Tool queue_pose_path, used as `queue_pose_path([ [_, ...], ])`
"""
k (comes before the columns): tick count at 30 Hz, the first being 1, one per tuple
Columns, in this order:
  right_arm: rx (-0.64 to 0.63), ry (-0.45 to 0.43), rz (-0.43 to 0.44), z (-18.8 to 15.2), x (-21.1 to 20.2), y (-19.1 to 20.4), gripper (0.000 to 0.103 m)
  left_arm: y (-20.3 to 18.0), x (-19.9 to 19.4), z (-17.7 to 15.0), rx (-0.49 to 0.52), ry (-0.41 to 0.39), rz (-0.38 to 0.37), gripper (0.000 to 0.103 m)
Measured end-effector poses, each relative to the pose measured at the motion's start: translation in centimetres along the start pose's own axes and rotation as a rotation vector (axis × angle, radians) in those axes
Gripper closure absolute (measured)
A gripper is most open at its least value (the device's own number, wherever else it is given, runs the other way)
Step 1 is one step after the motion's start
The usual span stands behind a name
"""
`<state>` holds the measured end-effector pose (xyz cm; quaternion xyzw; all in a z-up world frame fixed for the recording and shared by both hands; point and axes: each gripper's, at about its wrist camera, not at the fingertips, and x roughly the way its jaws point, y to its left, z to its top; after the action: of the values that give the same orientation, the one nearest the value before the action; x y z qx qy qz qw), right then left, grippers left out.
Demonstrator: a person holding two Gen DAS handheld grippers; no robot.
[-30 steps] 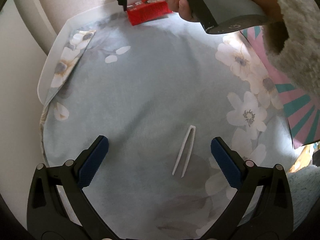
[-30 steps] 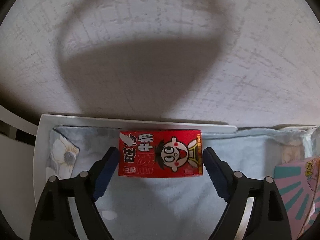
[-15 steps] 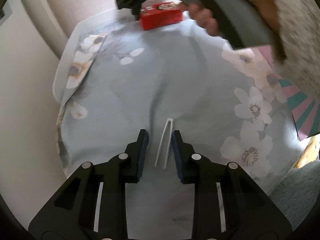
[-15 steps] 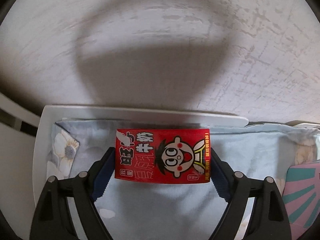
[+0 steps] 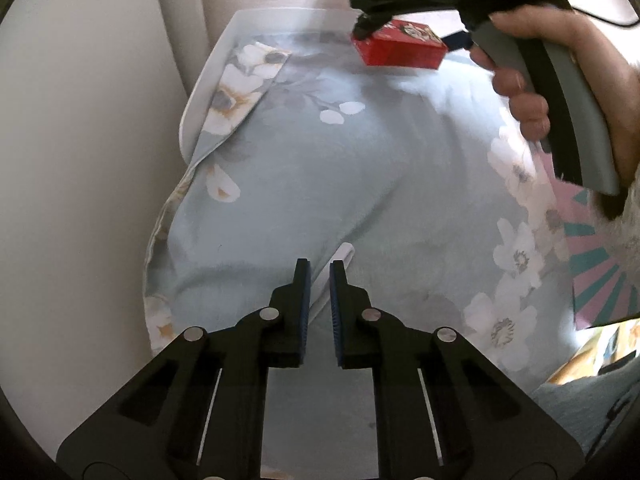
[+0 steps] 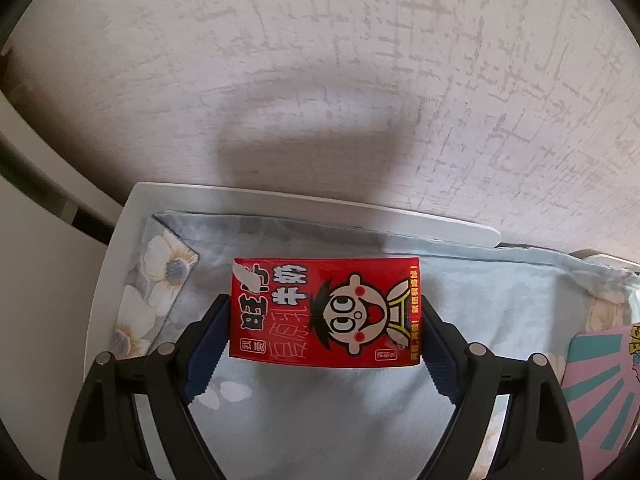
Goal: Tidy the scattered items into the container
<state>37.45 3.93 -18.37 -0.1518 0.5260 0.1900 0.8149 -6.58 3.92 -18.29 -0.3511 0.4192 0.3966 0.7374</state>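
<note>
A home, likely a bedroom: floral bedding (image 5: 360, 168) spreads beneath the hand-held gripper (image 5: 318, 276), a textured papered wall (image 6: 320, 60) rising just beyond it.

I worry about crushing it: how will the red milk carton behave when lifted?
The red milk carton looks boxy and flat-sided, so probably stiff. The right hand-held gripper spans its short ends, so it likely won't roll. Glossy print may be slightly slippery.

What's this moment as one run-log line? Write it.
left tool: jaws just closed on white tweezers | right tool: shut on red carton | both above floral cloth
</note>
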Motion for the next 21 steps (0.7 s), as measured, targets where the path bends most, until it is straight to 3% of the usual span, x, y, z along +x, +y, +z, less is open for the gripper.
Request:
queue_pose_path([
  [7, -0.002, -0.001, 0.010, -0.9, -1.0, -1.5, 0.019, -0.5, 0.5, 0.2, 0.035, 0.004, -0.002, 0.095],
  [9, 0.002, 0.001, 0.013, -1.1, -1.2, -1.9, 0.019, -0.9, 0.9, 0.4, 0.058, -0.005, -0.003, 0.090],
  [11, 0.006, 0.001, 0.014, -1.3, -1.8, -3.1, 0.019, -1.4, 0.9, 0.6, 0.086, -0.016, 0.004, 0.059],
  [13, 0.006, 0.002, 0.015, -1.5, -1.9, -3.5, 0.019, -1.9, 0.8, 0.7, 0.119, -0.037, 0.004, 0.045],
  [21, 0.012, 0.008, 0.016, -2.3, -2.4, -5.1, 0.019, -3.3, 2.1, 0.7, 0.215, -0.017, -0.004, 0.045],
])
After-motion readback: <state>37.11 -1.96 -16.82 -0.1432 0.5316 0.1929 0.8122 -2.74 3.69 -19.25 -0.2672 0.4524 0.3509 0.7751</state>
